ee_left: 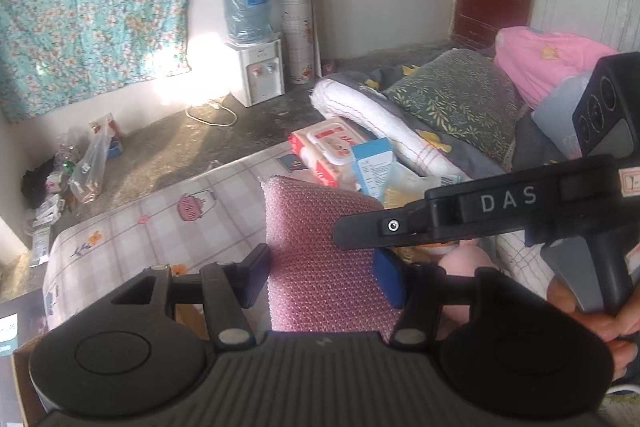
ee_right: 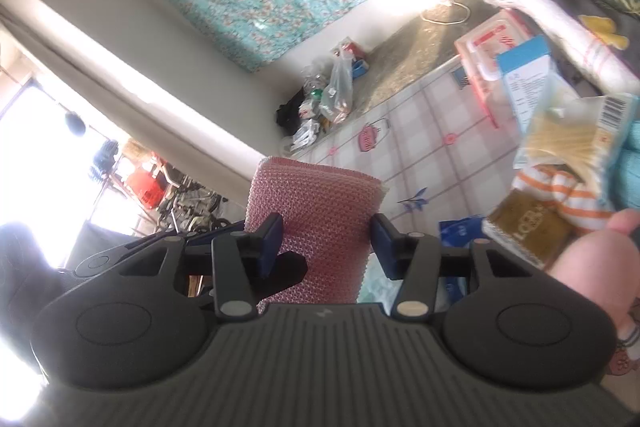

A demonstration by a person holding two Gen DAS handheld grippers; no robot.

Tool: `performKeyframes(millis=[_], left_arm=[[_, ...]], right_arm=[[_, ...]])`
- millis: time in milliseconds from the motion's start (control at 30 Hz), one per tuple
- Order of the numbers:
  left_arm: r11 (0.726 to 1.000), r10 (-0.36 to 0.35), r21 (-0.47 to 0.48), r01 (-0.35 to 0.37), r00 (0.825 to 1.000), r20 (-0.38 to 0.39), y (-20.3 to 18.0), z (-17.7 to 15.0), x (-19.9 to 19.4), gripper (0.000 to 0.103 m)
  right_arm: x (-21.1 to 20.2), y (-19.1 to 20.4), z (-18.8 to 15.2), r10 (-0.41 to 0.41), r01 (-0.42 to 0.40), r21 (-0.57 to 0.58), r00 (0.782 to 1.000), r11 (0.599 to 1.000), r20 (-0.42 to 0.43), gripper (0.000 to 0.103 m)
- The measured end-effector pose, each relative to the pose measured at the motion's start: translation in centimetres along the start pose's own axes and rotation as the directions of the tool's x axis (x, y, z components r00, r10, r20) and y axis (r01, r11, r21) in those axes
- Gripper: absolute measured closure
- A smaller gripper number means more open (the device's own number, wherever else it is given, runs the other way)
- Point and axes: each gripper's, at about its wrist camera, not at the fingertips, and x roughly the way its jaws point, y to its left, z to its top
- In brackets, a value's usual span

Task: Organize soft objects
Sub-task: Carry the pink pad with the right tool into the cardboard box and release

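While the pink bubble-textured pad (ee_left: 320,247) stands lifted above the patterned mat (ee_left: 160,219), both grippers are clamped on it: the left gripper (ee_left: 322,277) squeezes its lower part between its blue pads, and the right gripper (ee_right: 326,245) pinches it the same way. Beyond the left gripper lie wet-wipe packs (ee_left: 332,151) and a blue carton (ee_left: 374,163), then a rolled white blanket (ee_left: 380,123) and green pillow (ee_left: 460,99).

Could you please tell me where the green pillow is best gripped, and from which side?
Take the pillow by its near left corner, coming from the left. It lies tilted on the grey bedding, with a pink bundle crowding its right, so that corner probably offers the jaws the clearest edge to pinch.
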Motion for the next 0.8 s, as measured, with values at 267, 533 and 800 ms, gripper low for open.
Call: performKeyframes(millis=[267,533,800], left_arm=[[0.962,0.127,-0.235,-0.142,0.989,-0.076,11.7,-7.2,-2.5,0.045],[0.913,0.038,-0.388,-0.125,0.974,-0.224,18.8,-12.8,4.5,0.044],[0.921,0.039,-0.356,-0.159,0.946,-0.322,18.8,-14.3,8.9,0.044]], right_arm=[[11.6,12.6,-5.1,0.058,-0.098,-0.152,0.967,0.983,-0.249,0.053],[21.1,15.6,-9.5,-0.163,0.052,-0.306,0.922,0.951,-0.35,0.054],[21.7,14.5,-9.0,-0.216,0.111,-0.372,0.943,0.921,-0.253,0.053]])
